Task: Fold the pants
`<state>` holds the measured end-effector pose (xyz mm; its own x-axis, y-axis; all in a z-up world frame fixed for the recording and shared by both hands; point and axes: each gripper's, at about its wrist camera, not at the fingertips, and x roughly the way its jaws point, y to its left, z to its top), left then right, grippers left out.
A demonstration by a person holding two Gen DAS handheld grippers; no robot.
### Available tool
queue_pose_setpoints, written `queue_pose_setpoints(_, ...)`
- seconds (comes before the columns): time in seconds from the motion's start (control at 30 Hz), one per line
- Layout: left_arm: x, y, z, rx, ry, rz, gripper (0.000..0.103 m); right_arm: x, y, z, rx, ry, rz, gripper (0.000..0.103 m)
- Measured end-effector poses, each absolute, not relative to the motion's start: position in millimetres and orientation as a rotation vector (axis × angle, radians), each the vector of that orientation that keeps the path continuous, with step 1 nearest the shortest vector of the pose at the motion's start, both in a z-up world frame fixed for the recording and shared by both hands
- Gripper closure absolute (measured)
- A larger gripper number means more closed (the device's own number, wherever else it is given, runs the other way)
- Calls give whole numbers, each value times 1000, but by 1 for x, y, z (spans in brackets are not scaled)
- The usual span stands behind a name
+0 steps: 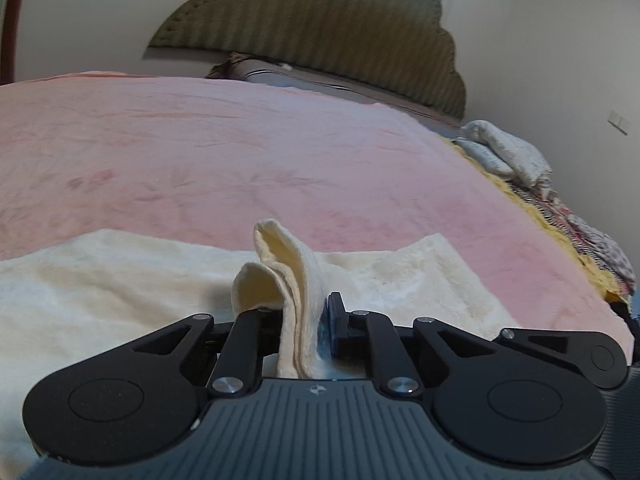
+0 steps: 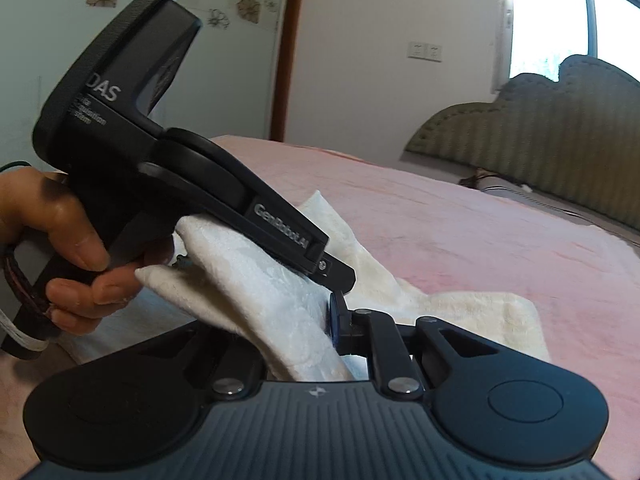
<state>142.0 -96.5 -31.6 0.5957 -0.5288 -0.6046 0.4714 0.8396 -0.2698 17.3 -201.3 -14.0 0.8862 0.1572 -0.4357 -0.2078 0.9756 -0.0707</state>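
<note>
Clearly the cream pants [image 1: 120, 280] lie on the pink bed [image 1: 280, 152], one edge bunched up and pinched in both tools: left tool [image 1: 302, 320] and right tool [image 2: 320, 320] each clamp folds of it. Crowded so close together, they risk a lopsided, slipping fold.

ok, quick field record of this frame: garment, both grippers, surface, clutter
garment: cream fleece pants, partly lifted, the rest lying on the bed
left gripper: shut on a layered fold of the pants edge
right gripper: shut on the pants, close beside the left one
left hand: on the left gripper's handle
surface: pink blanket on the bed
headboard: olive, padded, at the far end
clutter: pile of cloth at the bed's right edge
</note>
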Motion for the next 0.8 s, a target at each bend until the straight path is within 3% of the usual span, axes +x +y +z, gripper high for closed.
queue_pose_setpoints(0.23,142,-90,-39,-15,704,-520,86,26,-179,-25,-154,482,239,89)
queue_pose_setpoints(0.3,141,-92,-41,4,692,-509,86,30,-175,-28,-171,526,248,75)
queue_pose_setpoints(0.37,140,-94,-41,19,681,-507,86,27,-168,-27,-197,550,263,37)
queue_pose_setpoints(0.4,138,-96,-40,27,672,-504,86,23,-167,-25,-217,546,286,32)
queue_pose_setpoints(0.57,135,-97,-42,55,651,-506,86,-11,-186,-4,-226,613,498,31)
queue_pose_setpoints(0.8,138,-93,-42,27,660,-499,83,-4,-283,22,62,552,315,31)
